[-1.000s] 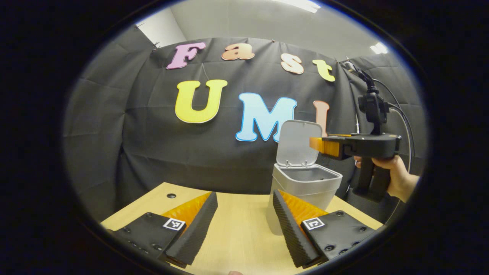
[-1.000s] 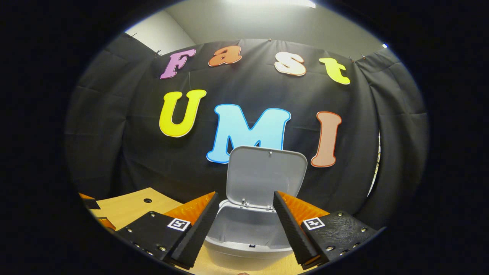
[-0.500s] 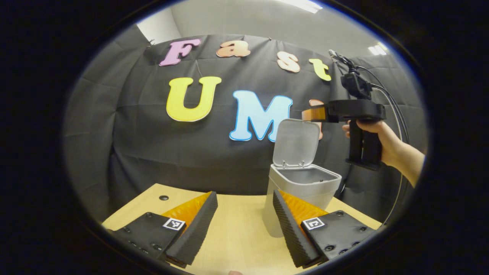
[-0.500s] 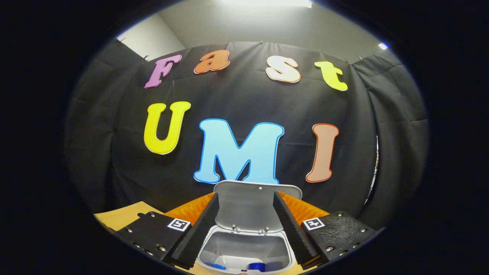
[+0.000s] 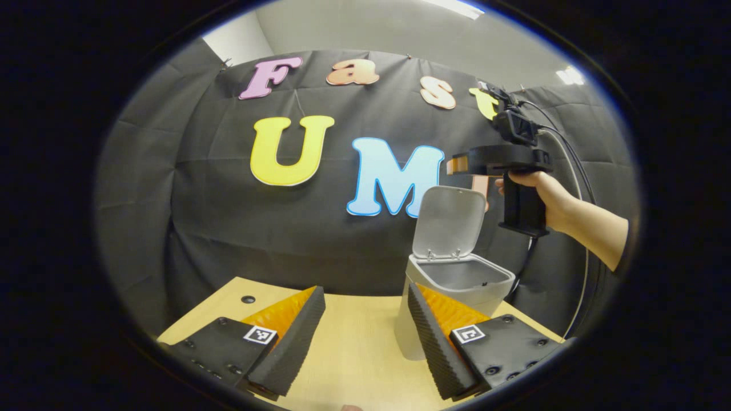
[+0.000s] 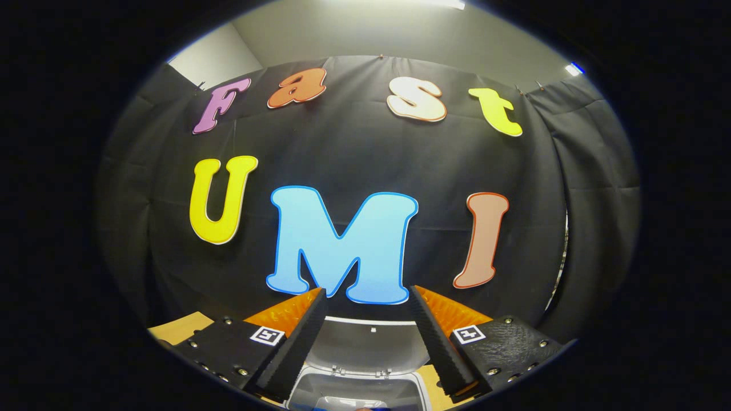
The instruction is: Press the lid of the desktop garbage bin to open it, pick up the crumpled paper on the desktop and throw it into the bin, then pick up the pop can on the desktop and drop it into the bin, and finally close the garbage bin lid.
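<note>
The grey desktop bin stands on the wooden table with its lid tipped up and back. My left gripper hovers low over the table, open and holding nothing, with the bin just beyond its right finger. A hand holds my right gripper in the air, level with the lid's top edge and slightly behind it. In the right gripper view, that gripper is open and empty, and the raised lid and bin mouth lie below its fingers.
A black cloth wall closes the back and sides. A small dark hole marks the table's far left corner. A cable trails from the right gripper toward the right. A strip of table shows at lower left in the right gripper view.
The right gripper has risen from just over the bin mouth to the height of the lid's top. The bin has dropped low in its view. The left gripper has barely moved.
</note>
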